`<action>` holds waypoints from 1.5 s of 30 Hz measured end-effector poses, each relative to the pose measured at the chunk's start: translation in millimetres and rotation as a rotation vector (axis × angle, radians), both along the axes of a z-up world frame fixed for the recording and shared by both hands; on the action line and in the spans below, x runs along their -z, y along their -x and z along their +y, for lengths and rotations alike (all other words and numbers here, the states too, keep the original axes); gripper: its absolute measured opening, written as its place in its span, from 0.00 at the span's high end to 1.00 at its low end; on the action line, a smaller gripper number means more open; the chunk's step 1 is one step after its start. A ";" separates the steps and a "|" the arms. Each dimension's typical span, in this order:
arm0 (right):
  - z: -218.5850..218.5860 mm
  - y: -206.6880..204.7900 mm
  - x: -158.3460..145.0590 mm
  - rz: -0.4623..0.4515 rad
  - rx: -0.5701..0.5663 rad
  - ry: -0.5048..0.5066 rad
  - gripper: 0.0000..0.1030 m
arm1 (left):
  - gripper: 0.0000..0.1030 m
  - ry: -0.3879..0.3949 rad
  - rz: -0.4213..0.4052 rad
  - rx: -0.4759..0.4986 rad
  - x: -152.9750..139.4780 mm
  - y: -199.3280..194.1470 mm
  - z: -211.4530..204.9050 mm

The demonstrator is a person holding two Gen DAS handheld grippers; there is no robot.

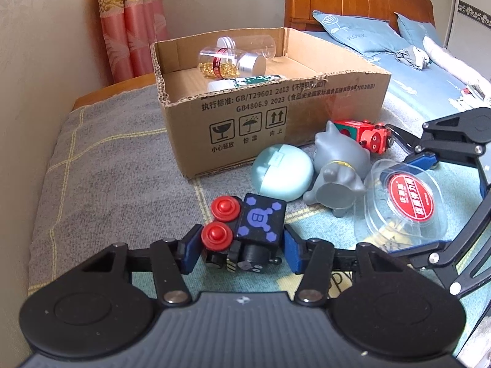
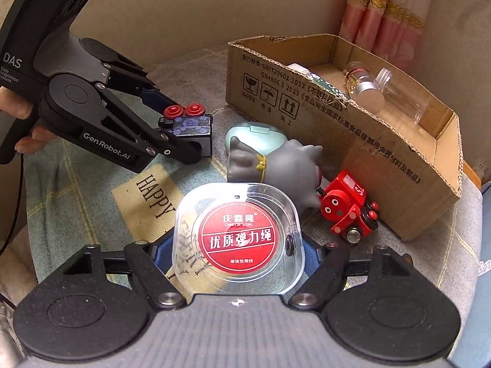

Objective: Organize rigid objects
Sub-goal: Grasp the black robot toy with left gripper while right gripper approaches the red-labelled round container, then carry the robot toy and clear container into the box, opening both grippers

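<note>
My left gripper (image 1: 239, 250) is shut on a black toy block with two red knobs (image 1: 245, 230), low over the blanket; it also shows in the right wrist view (image 2: 188, 122). My right gripper (image 2: 237, 257) is shut on a clear plastic case with a red round label (image 2: 237, 239), which shows in the left wrist view too (image 1: 405, 208). A cardboard box (image 1: 276, 116) stands behind, holding a clear jar of gold pieces (image 1: 227, 61), a clear tube and a white bottle.
A pale green round case (image 1: 282, 176), a grey cat figure (image 1: 340, 171) and a red toy train (image 2: 349, 208) lie on the blanket in front of the box. A bed with blue pillows (image 1: 359, 30) is at the back right. Pink curtains (image 1: 135, 21) hang behind.
</note>
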State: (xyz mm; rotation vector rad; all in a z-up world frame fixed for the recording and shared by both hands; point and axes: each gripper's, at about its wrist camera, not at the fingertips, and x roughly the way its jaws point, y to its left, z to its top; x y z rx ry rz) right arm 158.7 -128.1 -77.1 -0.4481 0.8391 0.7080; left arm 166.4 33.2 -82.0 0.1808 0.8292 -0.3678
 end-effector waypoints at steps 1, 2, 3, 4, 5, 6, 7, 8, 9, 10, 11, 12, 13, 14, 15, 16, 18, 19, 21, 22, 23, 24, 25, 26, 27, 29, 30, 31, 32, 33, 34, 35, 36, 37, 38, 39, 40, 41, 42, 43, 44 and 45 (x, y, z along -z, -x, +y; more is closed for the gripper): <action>-0.7 1.8 -0.8 -0.003 0.008 0.008 0.21 | 0.49 -0.003 0.001 -0.001 -0.5 0.7 0.2; -2.0 3.1 -1.9 -0.002 0.010 0.009 0.21 | 0.50 -0.004 0.001 -0.001 -1.2 1.8 0.5; -3.1 3.5 -2.9 0.006 0.013 0.006 0.21 | 0.50 -0.005 0.003 0.000 -2.2 2.9 0.8; -4.8 4.2 -4.6 0.013 0.019 0.000 0.21 | 0.50 -0.004 0.004 0.000 -3.7 4.1 1.0; -6.4 4.9 -6.6 0.019 0.023 -0.009 0.22 | 0.50 -0.001 0.004 0.002 -6.1 5.9 1.5; -8.4 6.0 -9.1 0.023 0.024 -0.018 0.22 | 0.50 0.003 0.000 0.003 -8.6 7.7 1.8; -10.2 7.3 -12.0 0.025 0.027 -0.026 0.22 | 0.50 0.002 -0.003 0.003 -11.4 9.1 1.6; -11.5 9.4 -15.1 0.021 0.028 -0.031 0.22 | 0.53 0.001 -0.007 0.007 -14.4 10.9 1.4; -11.9 11.7 -18.5 0.012 0.024 -0.029 0.22 | 0.55 0.000 -0.013 0.011 -17.4 12.6 1.2; -12.6 13.8 -21.2 0.003 0.021 -0.027 0.22 | 0.56 0.001 -0.017 0.013 -20.9 14.1 1.1; -13.0 15.6 -24.4 -0.008 0.020 -0.025 0.22 | 0.56 0.001 -0.019 0.016 -23.3 15.1 0.9; -13.5 17.0 -27.0 -0.014 0.016 -0.024 0.22 | 0.56 -0.004 -0.021 0.020 -25.6 16.1 0.2; -13.4 18.0 -29.4 -0.020 0.014 -0.021 0.22 | 0.56 -0.006 -0.025 0.018 -27.8 17.1 -0.3; -13.9 19.1 -32.0 -0.029 0.015 -0.021 0.22 | 0.56 -0.009 -0.027 0.019 -29.2 17.8 -0.6; -14.6 20.0 -34.1 -0.034 0.015 -0.021 0.22 | 0.56 -0.013 -0.028 0.024 -30.3 18.6 -1.1; -15.1 20.1 -35.6 -0.041 0.015 -0.020 0.22 | 0.56 -0.014 -0.030 0.024 -31.6 19.3 -1.1; -17.1 20.3 -39.1 -0.049 0.020 -0.024 0.22 | 0.56 -0.011 -0.031 0.020 -34.8 20.1 -1.1; -18.4 19.8 -41.0 -0.054 0.021 -0.024 0.22 | 0.56 -0.009 -0.031 0.016 -37.3 19.9 -1.0; -21.1 18.2 -45.2 -0.061 0.027 -0.027 0.22 | 0.56 -0.006 -0.039 0.015 -43.3 20.3 -0.6; -24.5 17.6 -48.6 -0.067 0.033 -0.030 0.22 | 0.56 -0.004 -0.047 0.016 -47.7 20.8 -0.6; -26.1 15.9 -51.2 -0.070 0.037 -0.033 0.22 | 0.56 -0.003 -0.052 0.019 -52.9 20.5 -1.1; -27.2 12.8 -53.9 -0.072 0.041 -0.036 0.22 | 0.56 -0.002 -0.059 0.022 -58.0 20.0 -1.8; -28.7 10.2 -56.7 -0.075 0.044 -0.041 0.22 | 0.56 -0.002 -0.070 0.025 -64.4 19.3 -2.3; -30.1 7.7 -59.5 -0.077 0.047 -0.044 0.22 | 0.56 -0.004 -0.077 0.029 -70.0 17.8 -3.4; -31.5 4.8 -62.6 -0.078 0.049 -0.047 0.22 | 0.56 -0.007 -0.088 0.033 -76.5 15.8 -5.1; -33.6 -1.4 -70.0 -0.090 0.054 -0.052 0.22 | 0.56 -0.012 -0.122 0.044 -91.3 10.0 -8.3; -34.4 -5.2 -74.2 -0.092 0.056 -0.055 0.22 | 0.56 -0.013 -0.138 0.047 -98.5 6.6 -10.1; -35.3 -9.4 -78.3 -0.094 0.060 -0.062 0.22 | 0.56 -0.015 -0.158 0.050 -106.7 1.9 -12.3; -36.3 -13.5 -82.6 -0.096 0.063 -0.069 0.22 | 0.56 -0.018 -0.176 0.058 -113.8 -3.0 -14.8; -36.6 -18.5 -86.4 -0.099 0.066 -0.076 0.22 | 0.56 -0.019 -0.193 0.063 -120.3 -8.7 -17.3; -37.5 -22.1 -89.5 -0.102 0.071 -0.081 0.22 | 0.56 -0.021 -0.205 0.067 -126.1 -16.0 -19.9; -38.6 -26.3 -92.6 -0.106 0.077 -0.084 0.22 | 0.56 -0.022 -0.213 0.069 -131.4 -25.0 -22.3; -39.4 -30.4 -95.2 -0.109 0.083 -0.084 0.22 | 0.56 -0.020 -0.216 0.067 -135.3 -33.9 -24.3; -40.0 -34.2 -97.5 -0.114 0.089 -0.084 0.22 | 0.56 -0.022 -0.217 0.070 -138.3 -44.2 -26.7; -40.8 -38.0 -100.0 -0.115 0.096 -0.083 0.22 | 0.56 -0.023 -0.218 0.069 -139.6 -53.8 -28.9; -42.1 -41.7 -102.3 -0.120 0.104 -0.083 0.22 | 0.56 -0.021 -0.217 0.059 -140.1 -63.5 -30.4; -43.1 -44.6 -104.1 -0.124 0.112 -0.086 0.22 | 0.56 -0.019 -0.208 0.055 -139.3 -74.1 -32.4; -44.1 -47.4 -105.6 -0.125 0.118 -0.088 0.22 | 0.56 -0.017 -0.201 0.052 -138.3 -82.6 -33.9; -45.1 -49.6 -106.9 -0.128 0.123 -0.091 0.22 | 0.56 -0.015 -0.193 0.044 -136.4 -91.9 -35.2; -46.5 -52.6 -108.3 -0.130 0.132 -0.095 0.22 | 0.56 -0.016 -0.186 0.034 -134.1 -100.5 -35.7; -47.1 -54.8 -109.0 -0.128 0.137 -0.095 0.22 | 0.56 -0.020 -0.184 0.026 -131.9 -107.3 -36.8; -47.8 -57.0 -110.1 -0.129 0.142 -0.095 0.22 | 0.56 -0.023 -0.185 0.013 -128.1 -114.0 -37.2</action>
